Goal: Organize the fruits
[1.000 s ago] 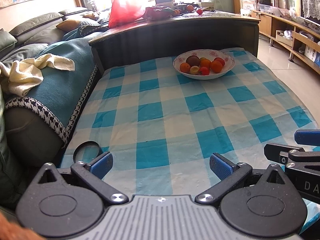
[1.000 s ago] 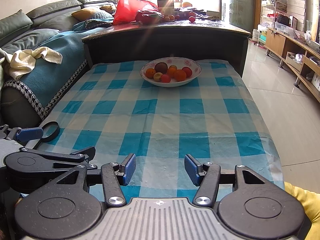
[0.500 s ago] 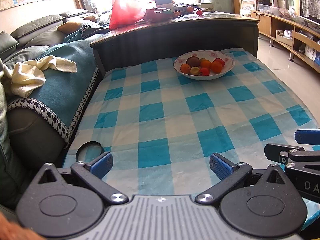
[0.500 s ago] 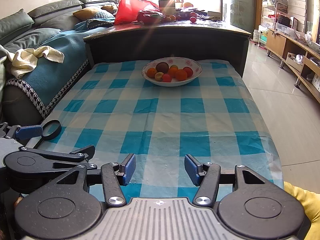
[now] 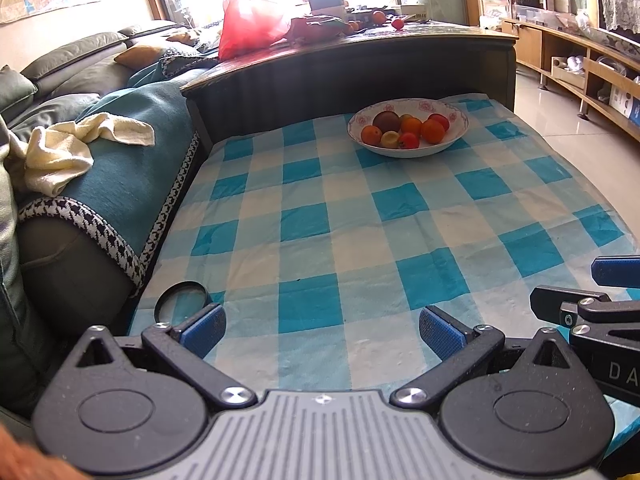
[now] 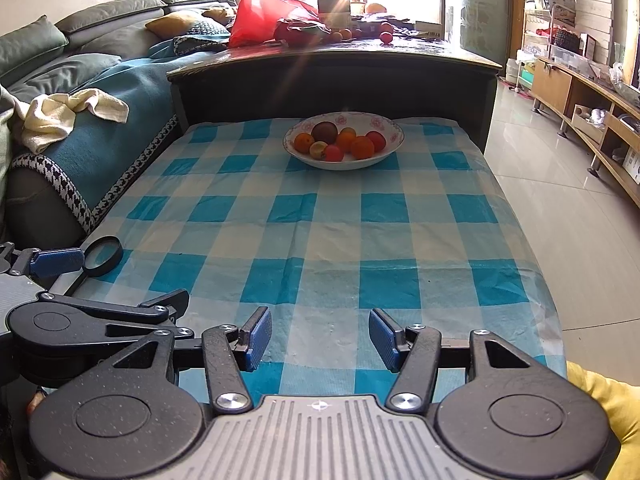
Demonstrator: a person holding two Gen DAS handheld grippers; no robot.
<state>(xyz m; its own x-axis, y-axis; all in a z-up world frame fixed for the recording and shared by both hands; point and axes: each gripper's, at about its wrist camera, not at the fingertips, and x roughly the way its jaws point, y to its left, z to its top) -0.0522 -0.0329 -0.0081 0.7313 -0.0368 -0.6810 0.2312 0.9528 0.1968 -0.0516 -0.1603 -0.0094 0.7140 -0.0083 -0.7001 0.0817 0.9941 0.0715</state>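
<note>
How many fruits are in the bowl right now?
7 visible in the bowl: brown one at back, orange left, yellow, red front, three orange-red right. Others may be hidden underneath.

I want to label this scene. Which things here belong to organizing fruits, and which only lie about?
For the job:
white floral-rimmed bowl
round orange, red and brown fruits inside it
open left gripper
open right gripper

Lying about:
black-rimmed magnifying glass
cream towel
red plastic bag
</note>
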